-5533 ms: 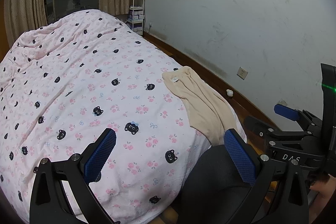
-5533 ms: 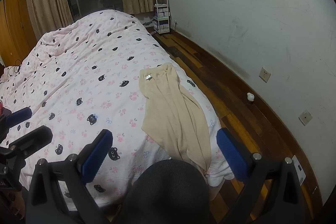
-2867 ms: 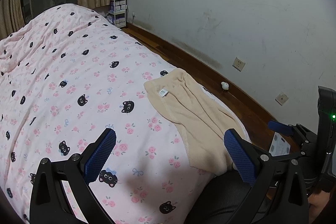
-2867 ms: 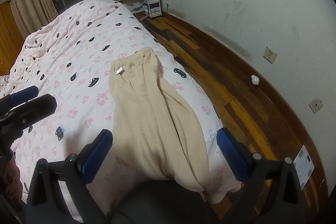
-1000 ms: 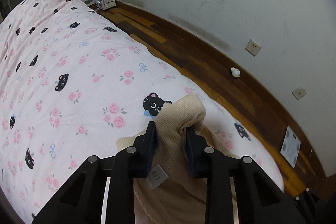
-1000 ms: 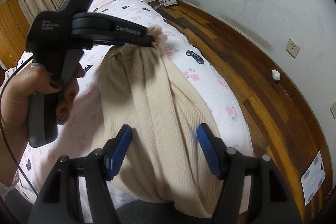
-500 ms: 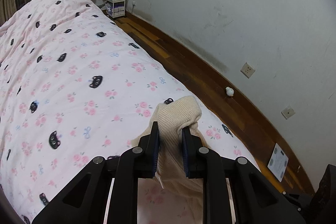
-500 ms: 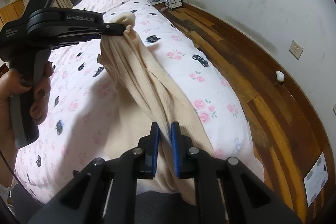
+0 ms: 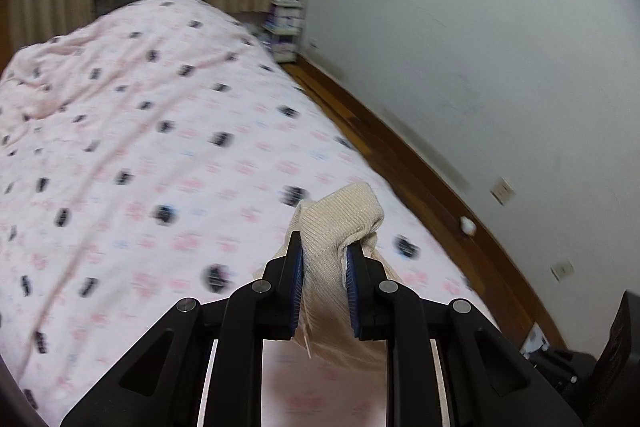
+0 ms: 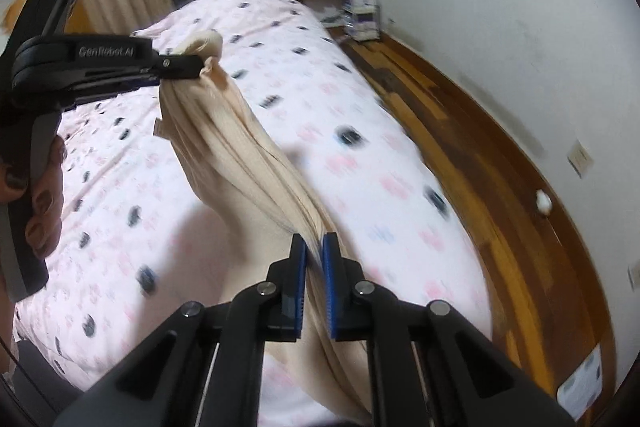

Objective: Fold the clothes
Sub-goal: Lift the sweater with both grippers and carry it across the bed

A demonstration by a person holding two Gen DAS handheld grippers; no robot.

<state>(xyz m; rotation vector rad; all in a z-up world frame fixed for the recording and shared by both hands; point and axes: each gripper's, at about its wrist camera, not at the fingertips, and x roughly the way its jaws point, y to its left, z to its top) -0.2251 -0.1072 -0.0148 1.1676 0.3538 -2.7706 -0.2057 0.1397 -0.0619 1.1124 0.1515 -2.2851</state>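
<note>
A beige ribbed garment [image 9: 340,211] hangs stretched above the pink cat-print bed [image 9: 140,147]. My left gripper [image 9: 323,247] is shut on a bunched end of it, which bulges past the fingertips. In the right wrist view the garment [image 10: 240,147] runs as a taut band from the left gripper [image 10: 198,66], held by a hand [image 10: 44,203] at upper left, down to my right gripper [image 10: 314,243]. The right jaws are closing, with the cloth pinched between the blue pads. The garment's lower part drops out of sight beneath the right gripper.
The bed [image 10: 340,99] fills the left and middle. A strip of wooden floor [image 10: 480,167] runs between it and the white wall. A small white object [image 10: 543,202] lies by the skirting, a white shelf rack [image 10: 360,7] stands in the far corner, curtains behind.
The right gripper closed onto the lower part of the garment. Both grippers rose, lifting the cloth off the bed and pulling it taut; the left one swung away over the bed.
</note>
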